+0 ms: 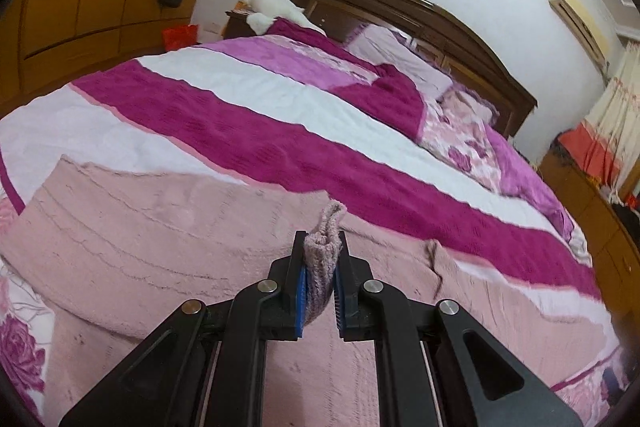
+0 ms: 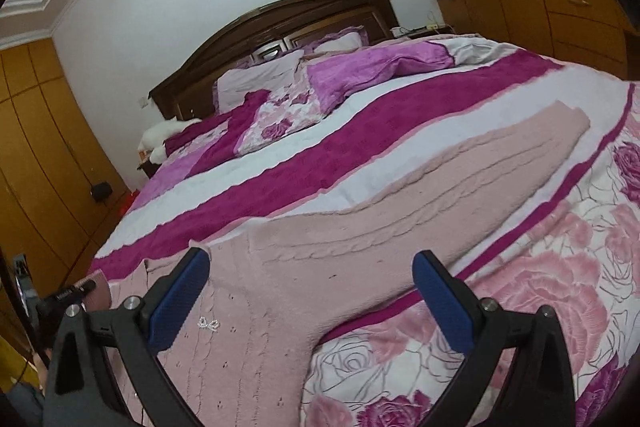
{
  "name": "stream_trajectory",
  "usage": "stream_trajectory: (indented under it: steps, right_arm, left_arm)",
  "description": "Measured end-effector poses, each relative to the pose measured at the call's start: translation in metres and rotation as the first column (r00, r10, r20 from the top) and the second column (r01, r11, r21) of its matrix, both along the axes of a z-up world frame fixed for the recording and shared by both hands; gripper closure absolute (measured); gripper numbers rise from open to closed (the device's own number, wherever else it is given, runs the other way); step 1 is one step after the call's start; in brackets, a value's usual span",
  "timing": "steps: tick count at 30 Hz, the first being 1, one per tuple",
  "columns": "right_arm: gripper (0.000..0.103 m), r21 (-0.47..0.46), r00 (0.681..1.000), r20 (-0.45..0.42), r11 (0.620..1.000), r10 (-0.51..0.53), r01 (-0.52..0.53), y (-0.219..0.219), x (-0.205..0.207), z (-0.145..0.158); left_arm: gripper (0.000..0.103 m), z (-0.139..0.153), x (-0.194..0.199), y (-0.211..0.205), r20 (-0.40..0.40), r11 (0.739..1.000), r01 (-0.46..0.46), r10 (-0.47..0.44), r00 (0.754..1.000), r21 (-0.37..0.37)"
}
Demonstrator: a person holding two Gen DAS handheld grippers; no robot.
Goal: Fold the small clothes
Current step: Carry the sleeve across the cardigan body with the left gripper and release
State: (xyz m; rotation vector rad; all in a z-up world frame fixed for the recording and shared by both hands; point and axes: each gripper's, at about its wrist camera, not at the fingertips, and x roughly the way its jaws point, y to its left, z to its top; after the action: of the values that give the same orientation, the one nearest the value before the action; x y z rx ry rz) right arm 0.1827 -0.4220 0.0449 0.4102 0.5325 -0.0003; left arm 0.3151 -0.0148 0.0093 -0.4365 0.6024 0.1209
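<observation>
One garment in play: pink knit sweater spread on the bed, body near, a sleeve running out far right, mostly flat. Left gripper clenched on a bunched edge of the knit, lifted off the cover. Right gripper released, jaws wide, hovering over the chest area. Looks like fold just starting; sleeves and body fold remain. Writing: small glittery letters on the chest, too blurred to read.

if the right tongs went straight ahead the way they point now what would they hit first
Most likely the pink knit sweater, spread on the bed between the open right tongs. They point low across it, so its sleeve looks first in line, though depth is unclear.
</observation>
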Motion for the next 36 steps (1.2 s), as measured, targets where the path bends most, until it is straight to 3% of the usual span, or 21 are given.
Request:
stream_trajectory:
  steps: [6, 10, 15, 24, 36]
  right_arm:
    - [0.0, 0.066, 1.0, 0.0, 0.998, 0.006, -0.006, -0.018, -0.006, -0.004]
    - [0.0, 0.048, 1.0, -0.005, 0.999, 0.011, -0.011, -0.022, -0.009, -0.003]
    - [0.0, 0.02, 1.0, -0.008, 1.0, 0.021, -0.021, -0.025, -0.011, -0.002]
    - [0.0, 0.078, 1.0, -0.014, 0.997, 0.014, -0.013, -0.036, -0.011, -0.006]
    - [0.0, 0.082, 0.999, -0.015, 0.996, 0.04, -0.039, -0.029, -0.007, -0.006]
  left_arm:
    - [0.103, 0.002, 0.001, -0.03, -0.009, 0.998, 0.044, -0.044, 0.999, 0.051]
    - [0.103, 0.002, 0.002, -0.05, -0.01, 0.995, 0.071, -0.07, 0.997, 0.076]
    - [0.103, -0.006, 0.006, -0.072, -0.032, 0.992, 0.102, -0.1, 0.995, 0.08]
    - [0.103, -0.014, 0.01, -0.118, -0.048, 0.981, 0.176, -0.172, 0.984, 0.085]
    - [0.103, -0.028, 0.035, -0.17, -0.072, 0.981, 0.184, -0.18, 0.981, 0.064]
